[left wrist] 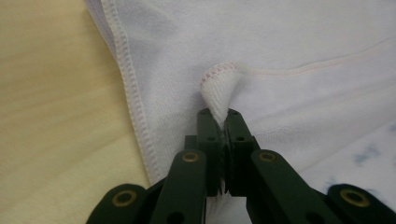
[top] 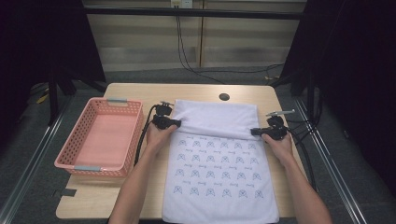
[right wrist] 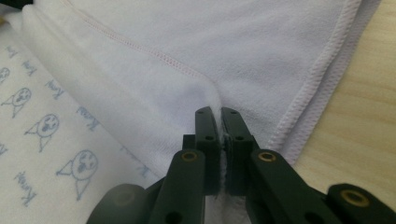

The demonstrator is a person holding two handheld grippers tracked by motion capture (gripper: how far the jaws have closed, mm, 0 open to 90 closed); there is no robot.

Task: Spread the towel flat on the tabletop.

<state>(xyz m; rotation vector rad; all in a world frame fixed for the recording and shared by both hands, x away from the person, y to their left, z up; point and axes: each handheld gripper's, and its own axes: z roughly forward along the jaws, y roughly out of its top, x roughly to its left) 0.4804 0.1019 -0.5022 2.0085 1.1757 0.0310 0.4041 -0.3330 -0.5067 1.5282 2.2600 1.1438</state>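
**White printed towel held at both corners of its folded edge**

The white terry-cloth towel with small blue printed figures [top: 217,163] lies flat on the light wooden table [top: 135,91], its far part doubled back toward the person so the plain underside faces up. The left gripper [top: 176,123] has its jaws clamped on a pinched corner of the hem [left wrist: 219,86]; the right gripper [top: 254,132] is likewise closed on the cloth at the opposite edge. Gripping both corners level probably keeps the fold straight while it is carried. A pink perforated plastic basket [top: 79,161] stands just left of the towel.
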